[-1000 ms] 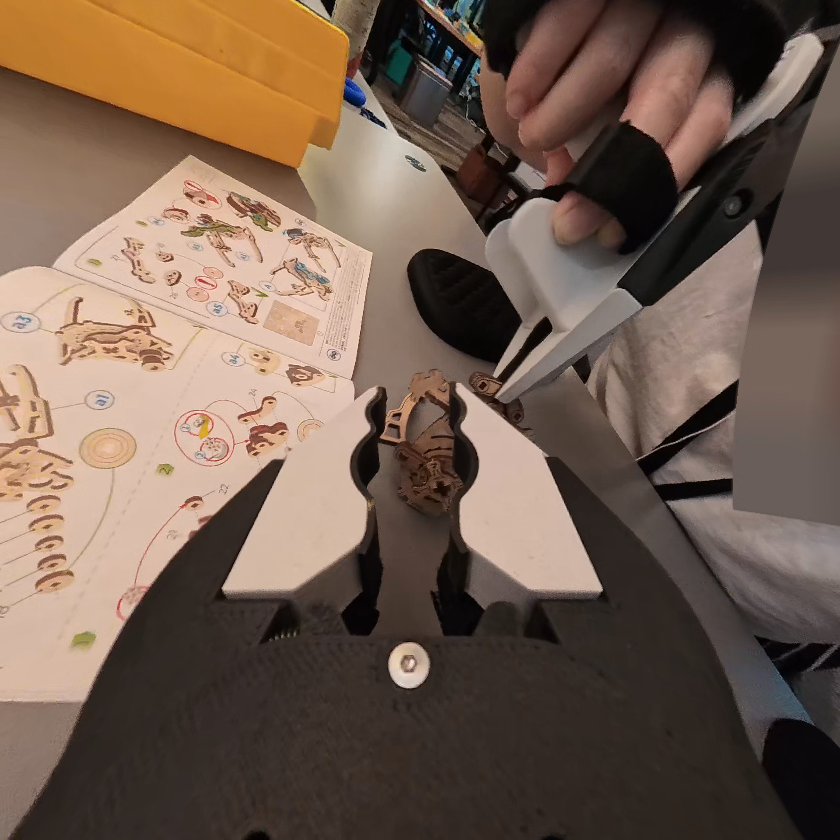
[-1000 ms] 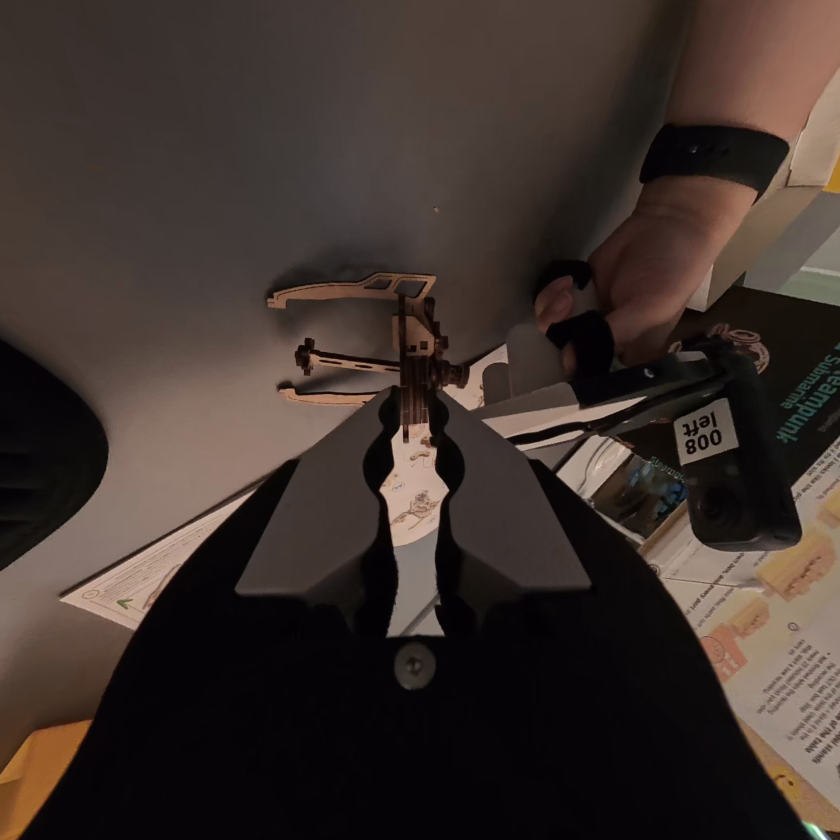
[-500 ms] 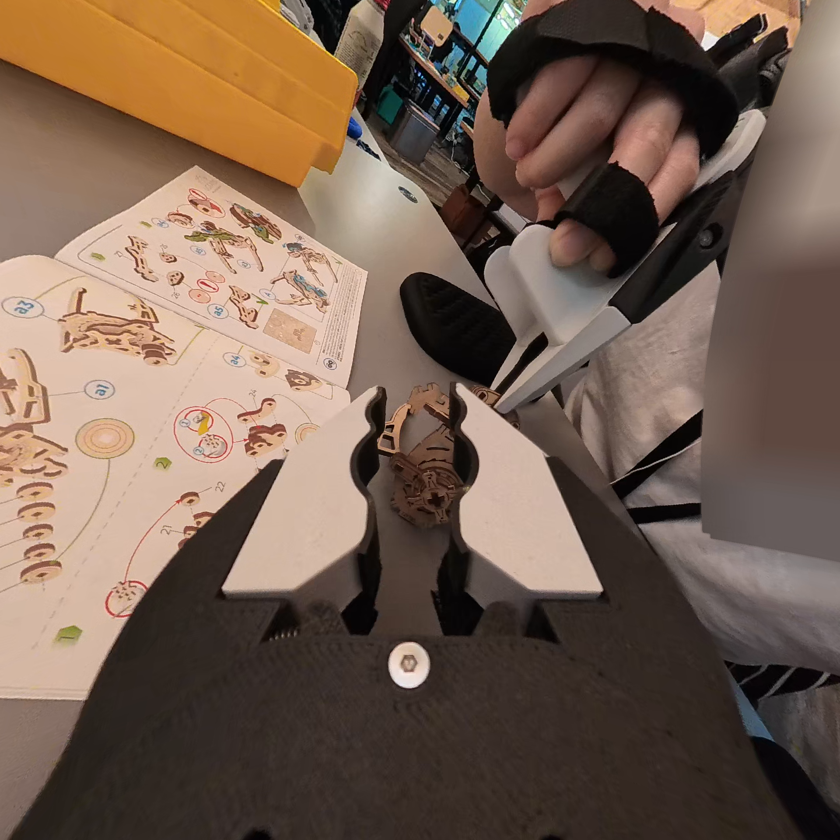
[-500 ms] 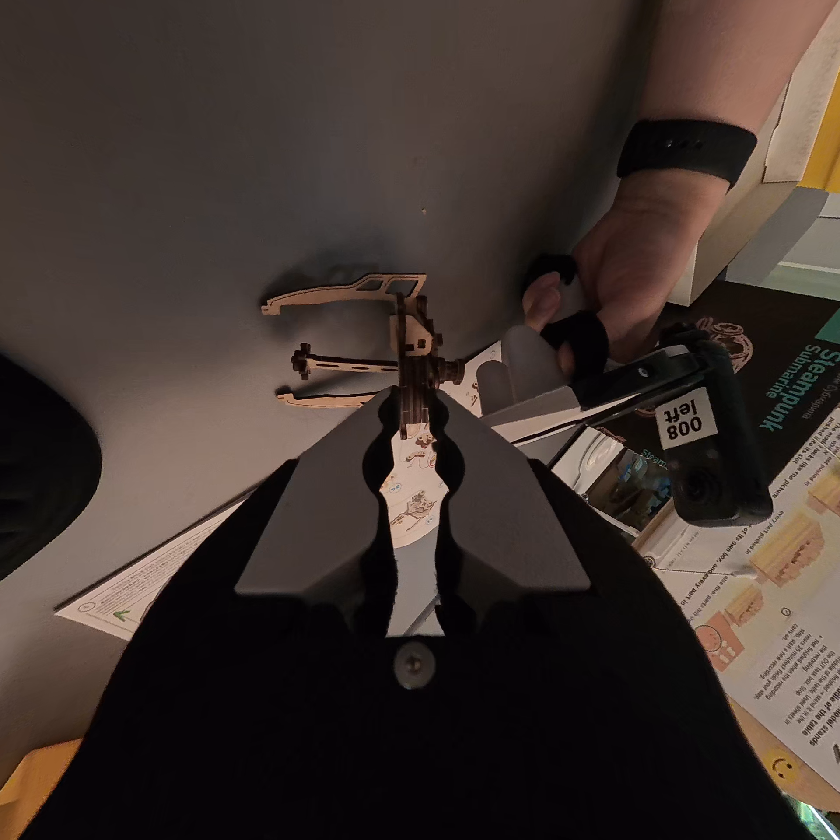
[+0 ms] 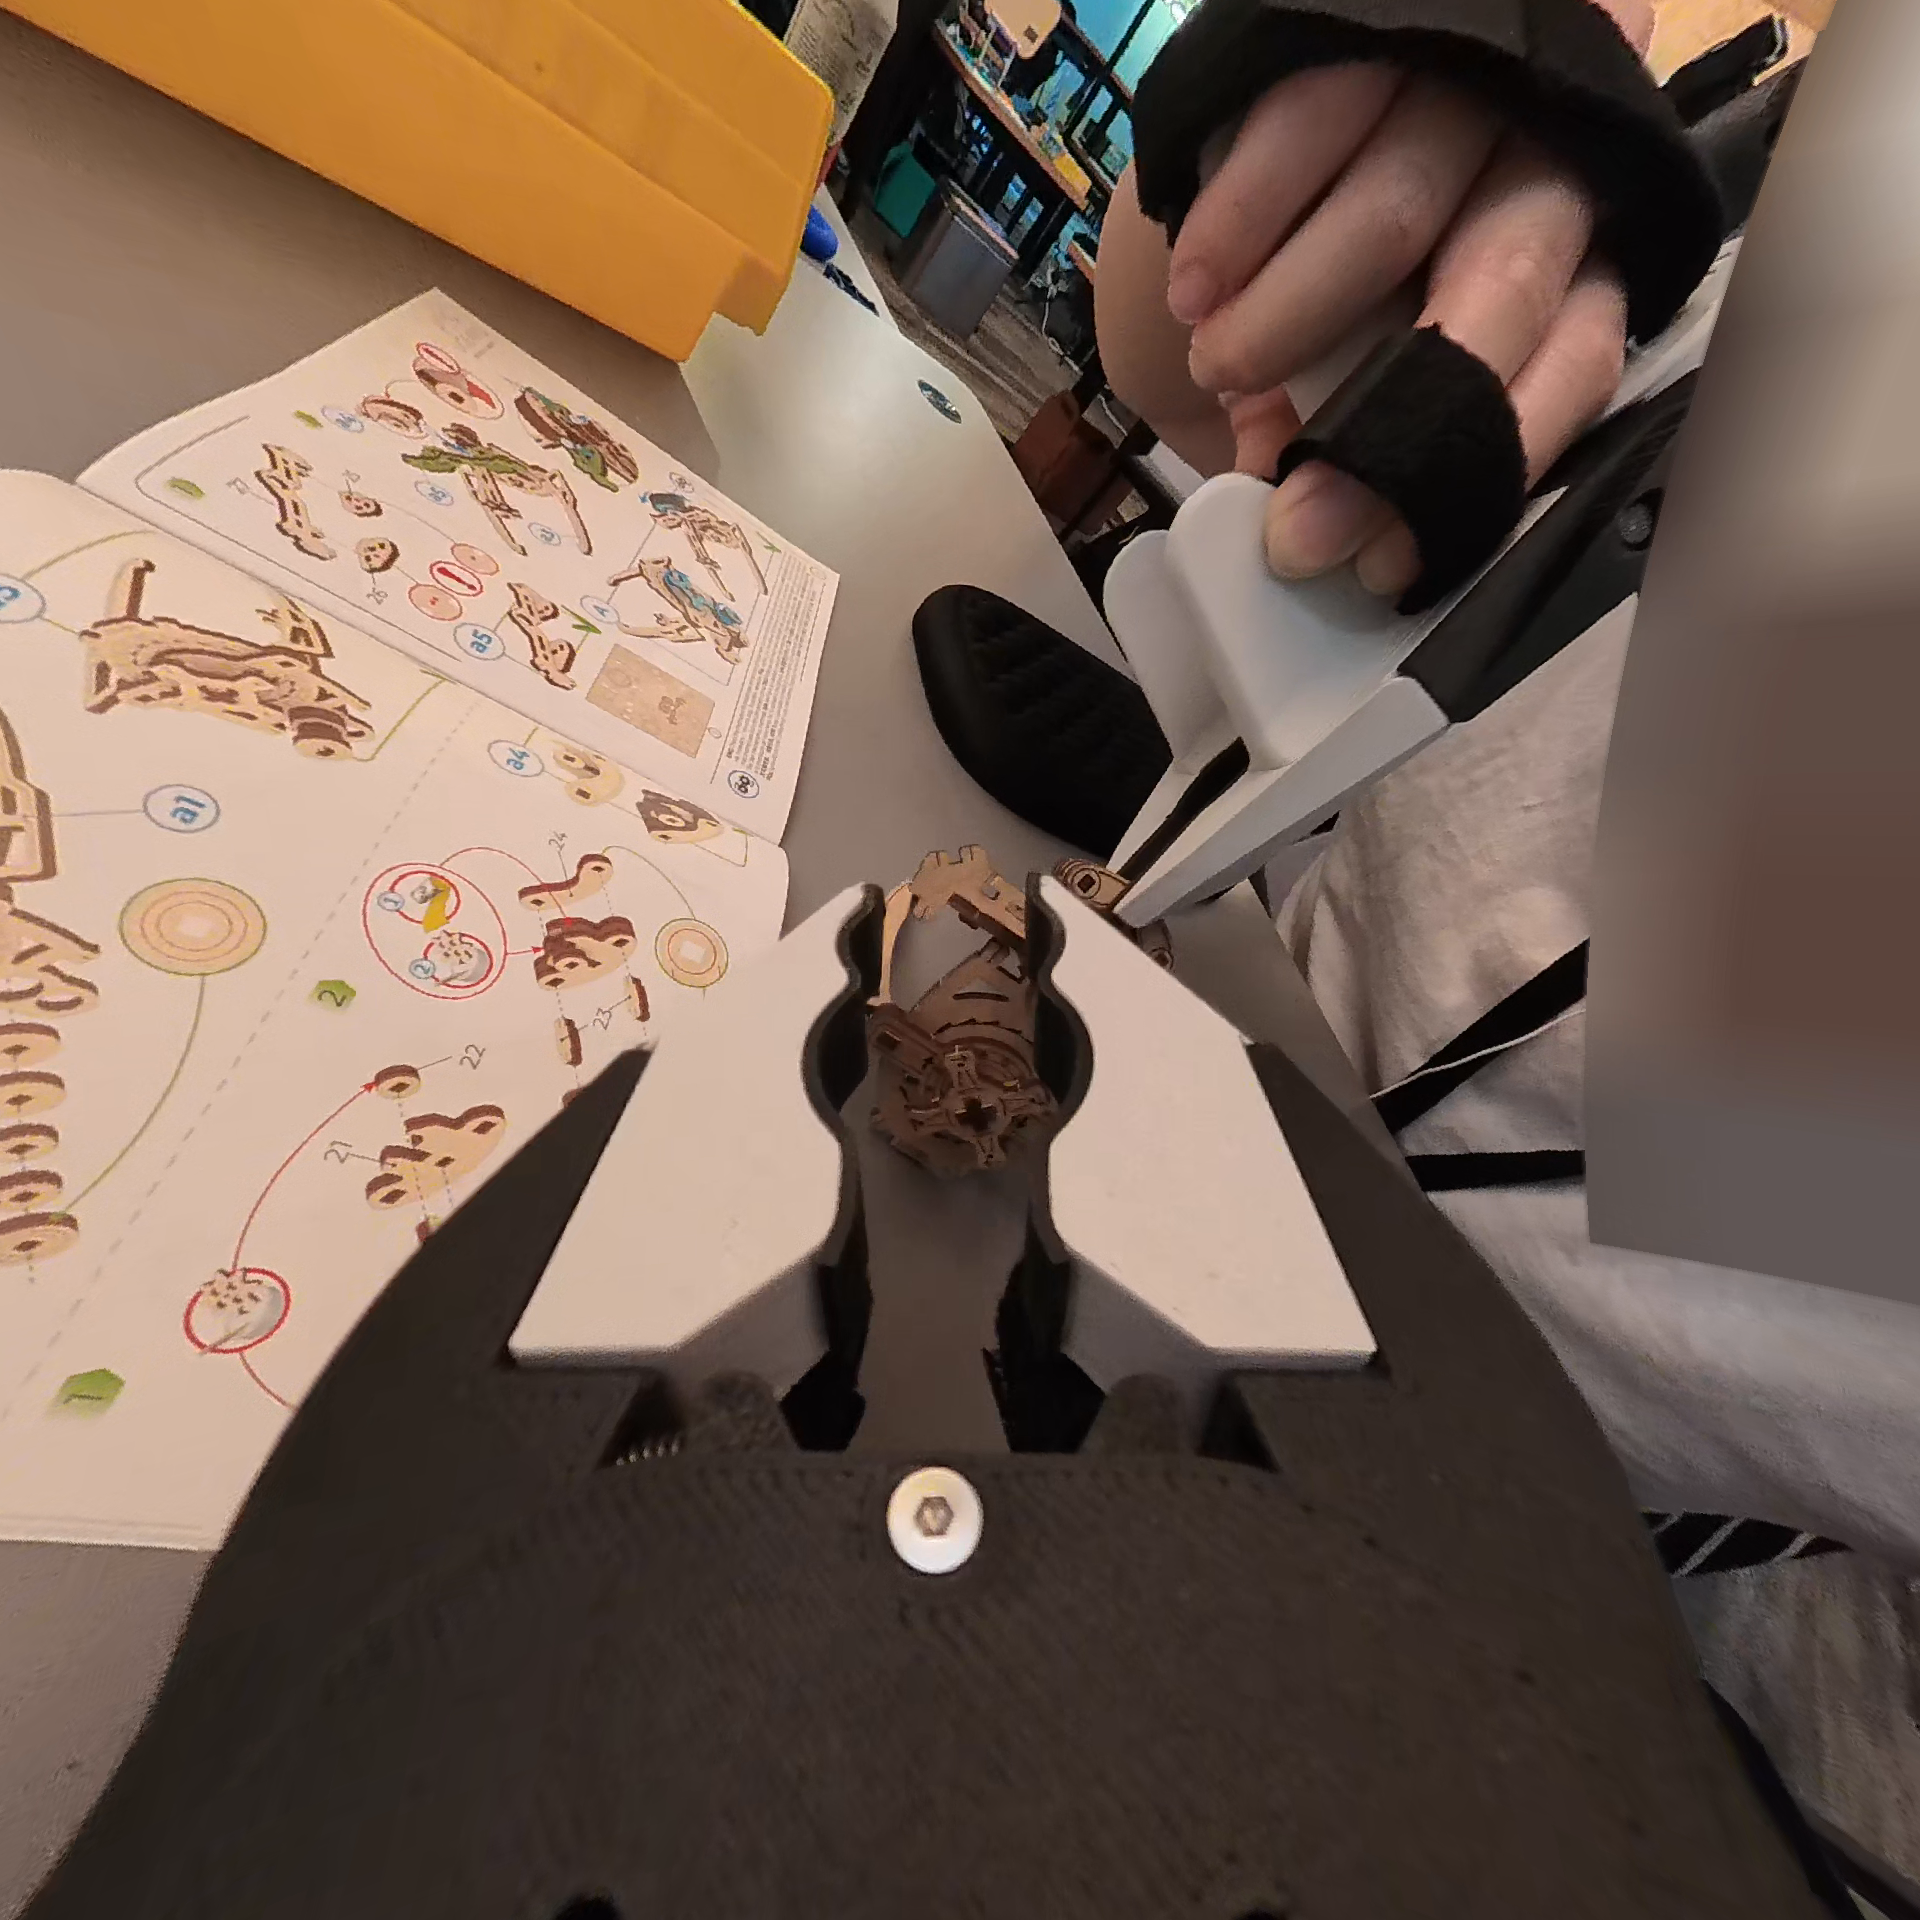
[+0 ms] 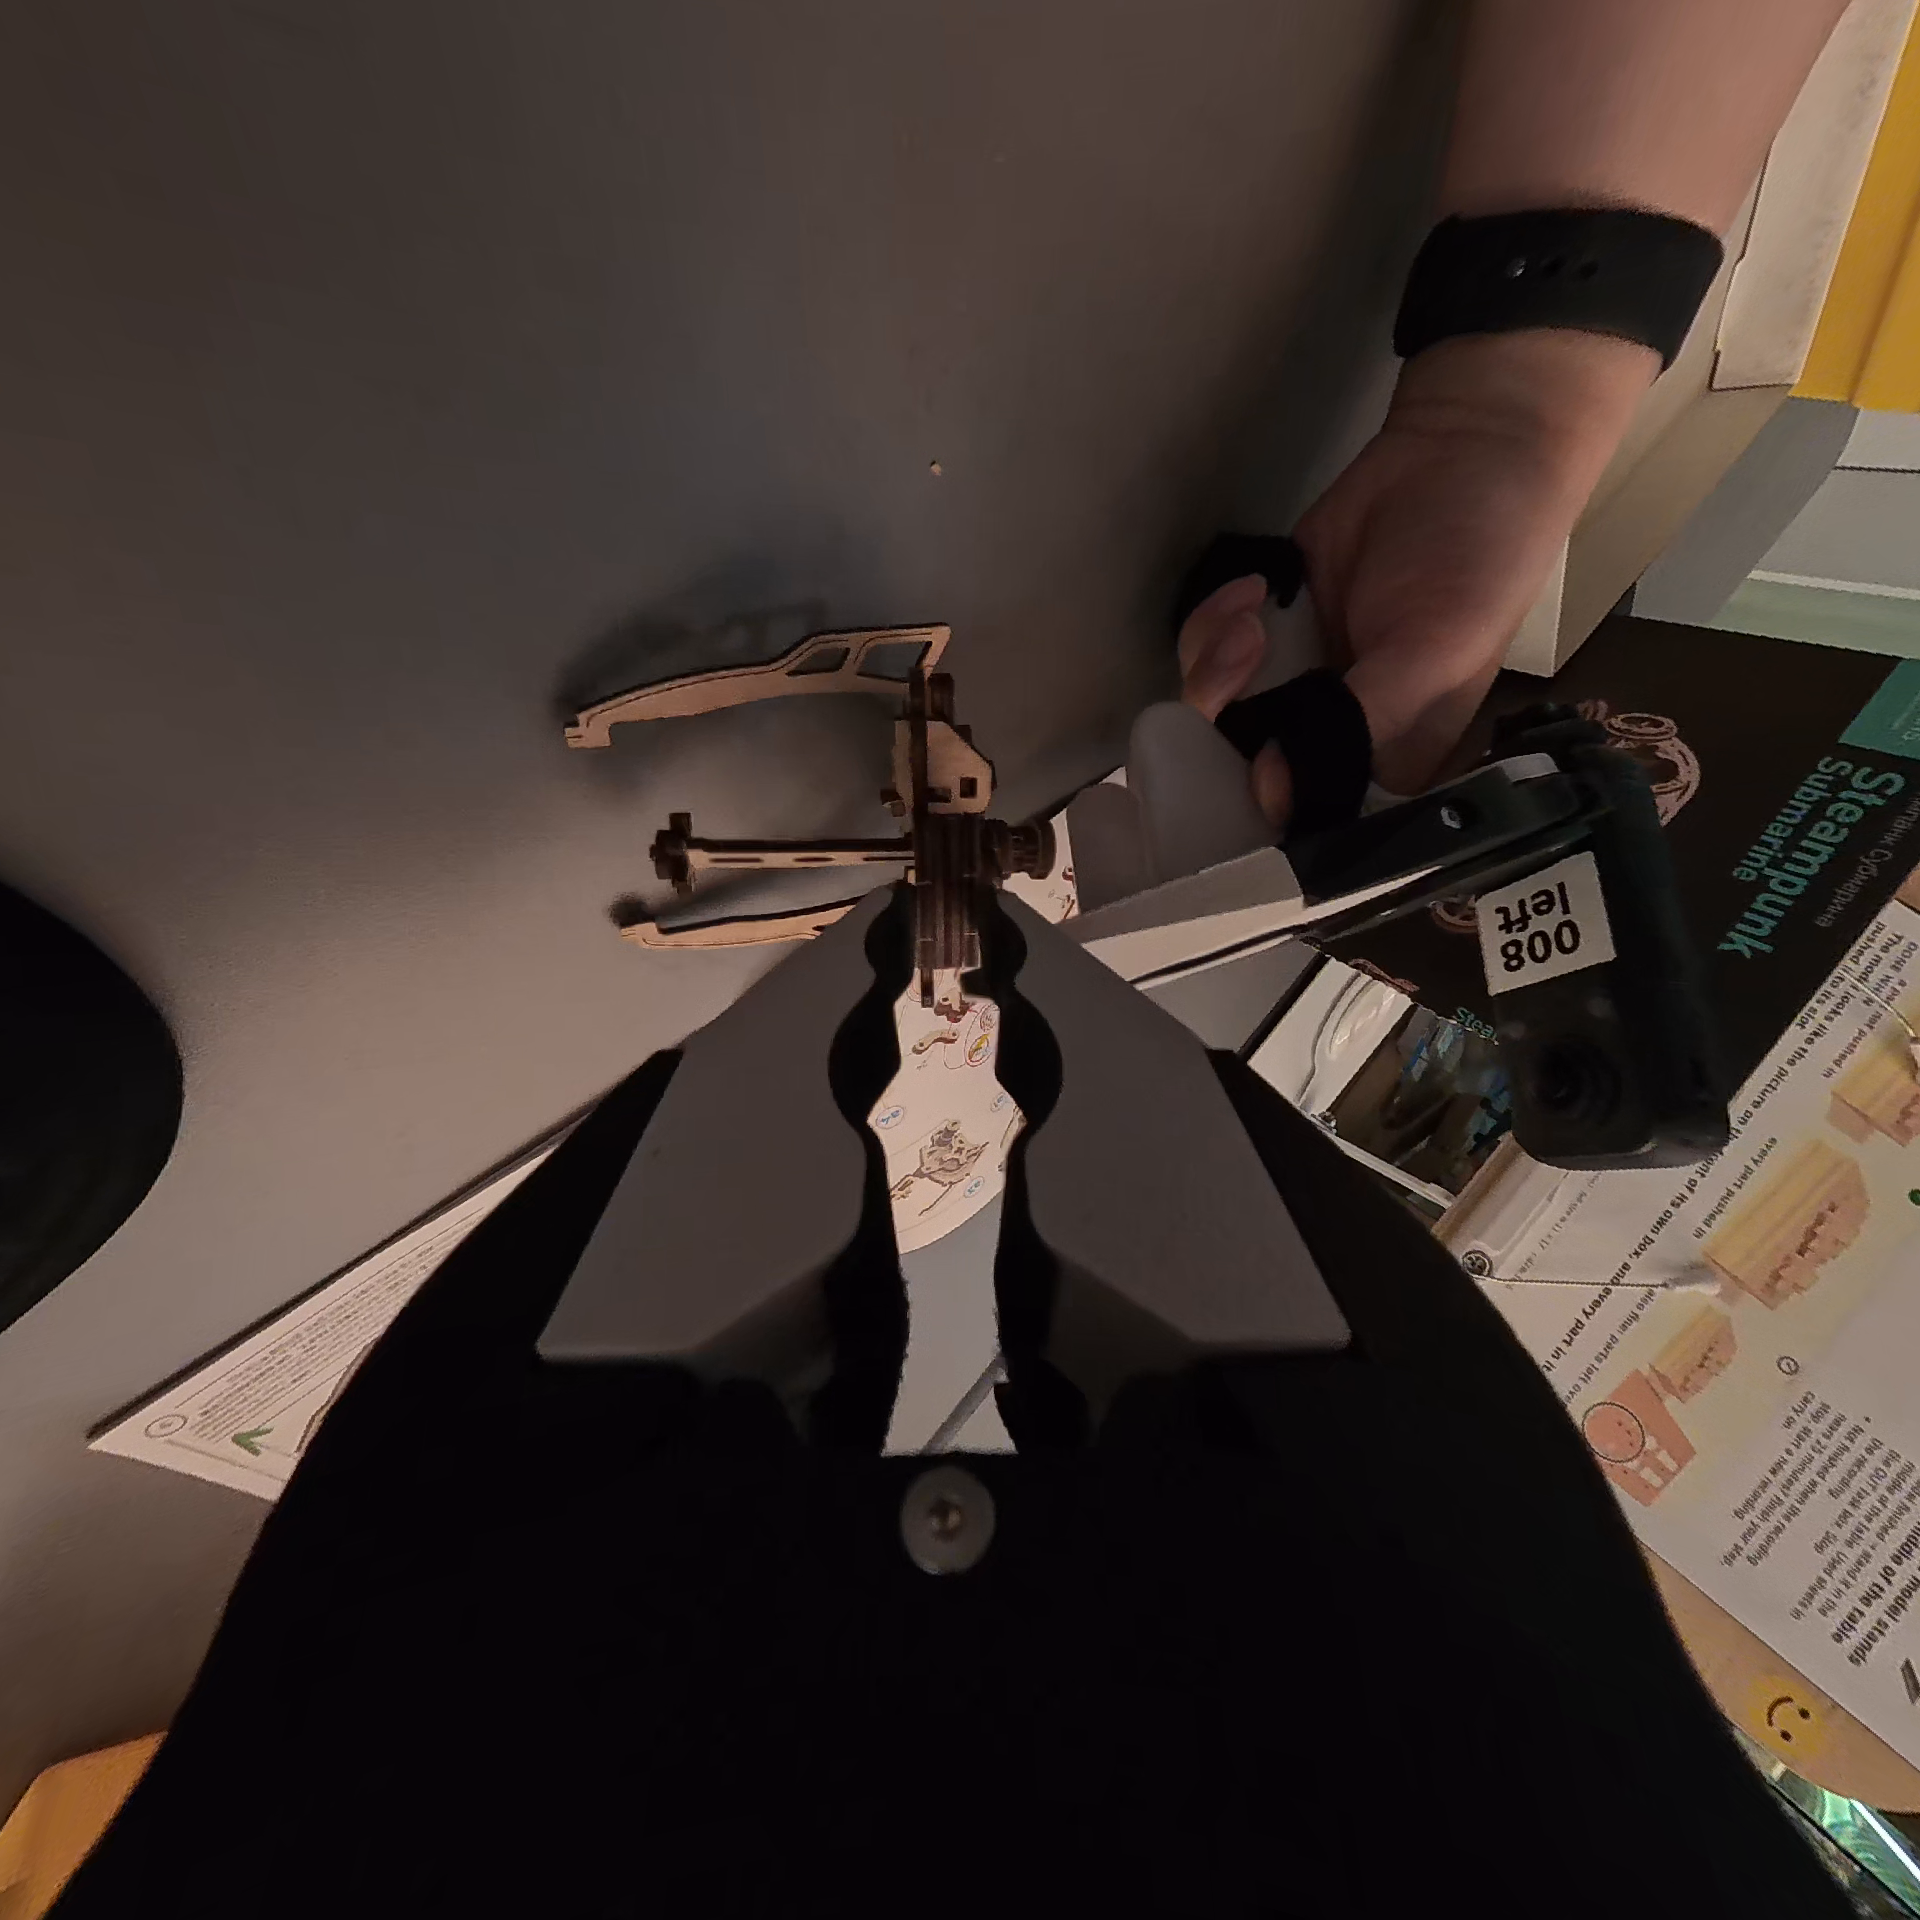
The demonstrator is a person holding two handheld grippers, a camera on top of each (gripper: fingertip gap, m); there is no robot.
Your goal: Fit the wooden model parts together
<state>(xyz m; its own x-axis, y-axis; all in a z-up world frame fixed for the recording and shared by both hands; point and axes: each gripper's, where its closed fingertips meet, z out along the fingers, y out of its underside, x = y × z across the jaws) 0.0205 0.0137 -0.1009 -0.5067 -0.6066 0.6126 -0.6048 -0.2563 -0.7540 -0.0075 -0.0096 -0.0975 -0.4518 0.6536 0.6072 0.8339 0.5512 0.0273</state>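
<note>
Filling more of the left wrist view than half a second ago, the wooden model (image 5: 961,1081) sits between the left gripper (image 5: 948,899) fingers, which stand apart around it; contact cannot be told. The right gripper (image 6: 943,914) pinches the model's stacked discs, as before. An instruction sheet (image 5: 436,665) lies on the table (image 5: 914,457) toward its yellow bin (image 5: 499,135) corner; a black pad (image 5: 1039,707) lies near the front edge. A strapped hand (image 5: 1382,312) grips the right tool, angled downward.
</note>
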